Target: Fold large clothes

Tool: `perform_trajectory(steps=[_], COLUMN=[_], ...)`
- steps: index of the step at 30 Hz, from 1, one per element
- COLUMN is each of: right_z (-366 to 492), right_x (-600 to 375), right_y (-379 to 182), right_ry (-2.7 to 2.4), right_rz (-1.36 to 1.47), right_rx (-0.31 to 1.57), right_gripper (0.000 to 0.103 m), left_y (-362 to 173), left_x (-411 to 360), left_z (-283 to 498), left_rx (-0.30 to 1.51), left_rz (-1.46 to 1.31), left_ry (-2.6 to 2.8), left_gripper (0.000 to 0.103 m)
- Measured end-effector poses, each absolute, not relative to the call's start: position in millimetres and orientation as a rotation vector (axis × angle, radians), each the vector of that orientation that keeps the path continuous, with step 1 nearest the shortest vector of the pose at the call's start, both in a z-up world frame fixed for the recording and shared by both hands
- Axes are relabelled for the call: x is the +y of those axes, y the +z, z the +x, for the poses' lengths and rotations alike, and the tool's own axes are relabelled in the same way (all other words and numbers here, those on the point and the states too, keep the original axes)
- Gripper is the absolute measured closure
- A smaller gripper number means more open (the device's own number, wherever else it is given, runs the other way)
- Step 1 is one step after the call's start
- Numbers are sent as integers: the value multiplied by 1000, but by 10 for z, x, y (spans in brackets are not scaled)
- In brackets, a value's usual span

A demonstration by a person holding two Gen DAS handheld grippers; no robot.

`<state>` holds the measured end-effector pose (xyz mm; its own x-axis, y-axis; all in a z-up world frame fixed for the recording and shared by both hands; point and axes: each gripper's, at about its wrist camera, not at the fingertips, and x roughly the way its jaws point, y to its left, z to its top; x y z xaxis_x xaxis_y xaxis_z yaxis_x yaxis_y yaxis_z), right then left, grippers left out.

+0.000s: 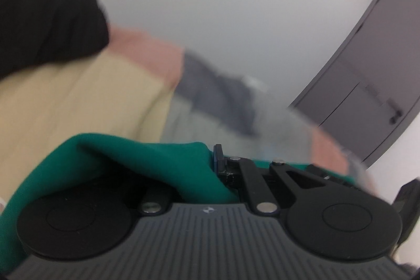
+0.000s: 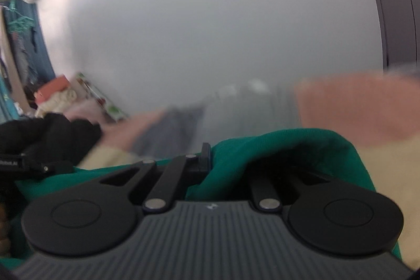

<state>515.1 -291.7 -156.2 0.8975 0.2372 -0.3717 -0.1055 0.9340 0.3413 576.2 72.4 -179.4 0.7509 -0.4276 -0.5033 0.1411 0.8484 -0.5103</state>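
A green garment (image 1: 162, 162) is bunched over my left gripper (image 1: 214, 159). Its jaws are shut on a fold of the cloth, and only the right finger (image 1: 218, 156) shows. In the right wrist view the same green garment (image 2: 275, 156) drapes over my right gripper (image 2: 208, 156), shut on its edge, with the left finger (image 2: 205, 154) visible and the other hidden under cloth. Both views are motion-blurred. The other gripper (image 2: 34, 164) appears at the left edge of the right wrist view.
Blurred clothes lie ahead on a surface: a beige piece (image 1: 78, 101), a pink one (image 1: 147, 54), a grey one (image 1: 218, 91) and a black one (image 1: 44, 17). A grey door (image 1: 372, 85) stands at right in a white wall. A clothes pile (image 2: 57, 96) sits far left.
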Motion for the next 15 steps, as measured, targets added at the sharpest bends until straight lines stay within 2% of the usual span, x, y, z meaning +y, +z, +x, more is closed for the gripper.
perform_trajectory(steps=[3, 8, 10, 11, 12, 13, 15], right_z=[5206, 5196, 5173, 5155, 5126, 5089, 4928], right_x=[-2976, -2919, -2915, -2908, -2885, -2921, -2930], right_y=[-1666, -1641, -1591, -1559, -1520, -1479, -1380], right_ry=[186, 191, 192, 190, 185, 184, 208], right_rz=[383, 363, 359, 353, 346, 347, 367], right_rx=[476, 495, 486, 484, 486, 491, 487], right_gripper=[91, 89, 89, 89, 84, 79, 54], left_y=[-1951, -1867, -1729, -1645, -1564, -1458, -1295], left_x=[755, 684, 616, 617, 629, 627, 617], left_z=[5897, 5732, 5602, 5502, 5411, 5280, 5095], left_rx=[683, 650, 638, 638, 631, 619, 609], left_rz=[-494, -438, -415, -413, -415, -413, -380], left_ry=[-316, -312, -311, -311, -314, -315, -297], left_gripper=[96, 96, 85, 70, 58, 56, 55])
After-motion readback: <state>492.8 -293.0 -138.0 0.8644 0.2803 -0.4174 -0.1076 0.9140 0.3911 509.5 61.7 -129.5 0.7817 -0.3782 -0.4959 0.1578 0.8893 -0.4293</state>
